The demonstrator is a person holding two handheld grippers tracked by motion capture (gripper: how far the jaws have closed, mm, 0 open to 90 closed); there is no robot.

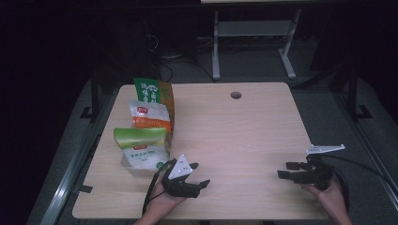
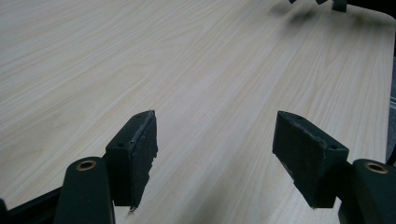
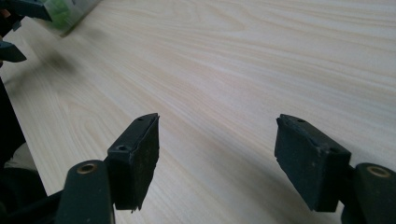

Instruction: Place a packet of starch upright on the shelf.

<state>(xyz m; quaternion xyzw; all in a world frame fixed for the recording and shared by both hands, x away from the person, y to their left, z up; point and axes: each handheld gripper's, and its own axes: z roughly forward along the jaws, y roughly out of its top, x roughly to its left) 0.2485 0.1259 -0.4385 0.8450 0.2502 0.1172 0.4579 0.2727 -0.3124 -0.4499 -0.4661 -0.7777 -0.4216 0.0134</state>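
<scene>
nearest bag: a clear plastic bag of white grains with a light-green top band and white label (image 1: 141, 152) lies flat at the near left of the table, just beside the left gripper; a corner of it also shows at the top left of the right gripper view (image 3: 70, 11).
second bag: a white-and-orange plastic food bag (image 1: 150, 117) lies just behind the first, touching or overlapping it.
third bag: a dark-green and orange printed bag (image 1: 155, 92) lies farthest back, partly under the white-and-orange one.
left gripper: the black two-jaw gripper in the person's left hand (image 1: 197, 176) hovers beside the nearest bag, pointing away from it toward the middle of the table; jaws wide apart, nothing between the pads (image 2: 144, 149).
right gripper: the black two-jaw gripper in the person's right hand (image 1: 287, 169) sits low over the near right of the table, well apart from the bags; jaws spread wide, bare wood between the pads (image 3: 308, 149).
table: pale wood-grain tabletop (image 1: 244, 136) with a round cable hole (image 1: 236, 95) near the far edge.
progress: judged at the outset; no bag is gripped or lifted, all three lie together at the left. Reaching, grasping and any placing remain.
writing: Chinese characters on all three labels, too small and blurred to read; no brand legible.
</scene>
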